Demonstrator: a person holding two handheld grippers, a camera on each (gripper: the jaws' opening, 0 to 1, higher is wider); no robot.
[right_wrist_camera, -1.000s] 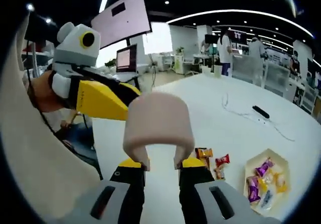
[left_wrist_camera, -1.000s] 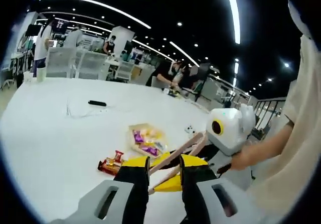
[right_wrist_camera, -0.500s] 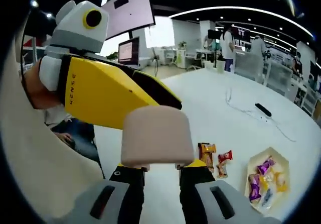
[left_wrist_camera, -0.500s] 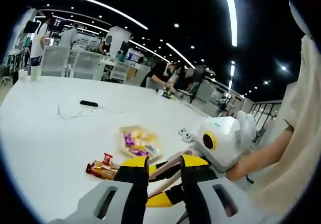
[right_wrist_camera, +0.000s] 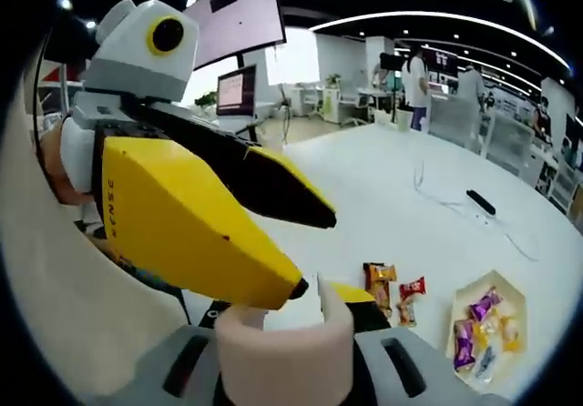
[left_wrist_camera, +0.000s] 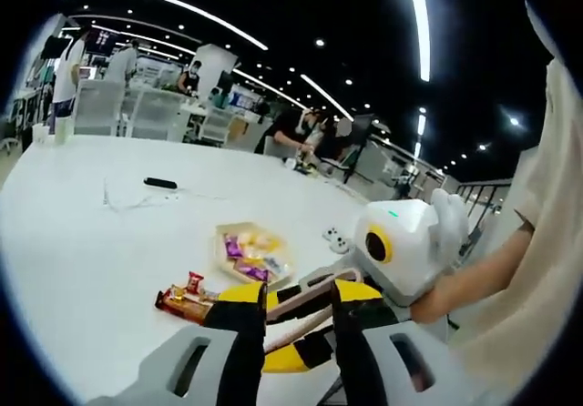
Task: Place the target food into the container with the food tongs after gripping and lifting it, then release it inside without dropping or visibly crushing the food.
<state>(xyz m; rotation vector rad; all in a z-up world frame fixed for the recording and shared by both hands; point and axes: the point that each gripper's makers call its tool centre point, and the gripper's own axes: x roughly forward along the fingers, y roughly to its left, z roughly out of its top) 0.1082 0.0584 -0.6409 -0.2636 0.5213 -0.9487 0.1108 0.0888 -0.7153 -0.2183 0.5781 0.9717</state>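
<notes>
progress: early, as I read it. No food lifted yet; the pale pink plastic food tongs (right_wrist_camera: 284, 360) are being handled between my two grippers, well above the table. Grip, lift, carry and release are all left to do.
left gripper (left_wrist_camera: 290, 310): my jaws are closed onto the pink tong arms, which run up and right between them toward the right gripper's body.
right gripper (right_wrist_camera: 290, 308): the looped pink end of the tongs sits low between my jaws and hides the tips; I cannot tell whether they pinch it. The left gripper's yellow-and-black jaws cross in from the left, one tip touching the loop.
target food: small red and orange wrapped snacks (left_wrist_camera: 186, 299) lie loose on the white table (left_wrist_camera: 82, 242), just beside the container; also seen at (right_wrist_camera: 393, 289).
container: shallow pale yellow tray (right_wrist_camera: 521, 297), near the snacks.
contents: already holds purple and yellow wrapped sweets (right_wrist_camera: 478, 329); the loose snacks are outside it.
</notes>
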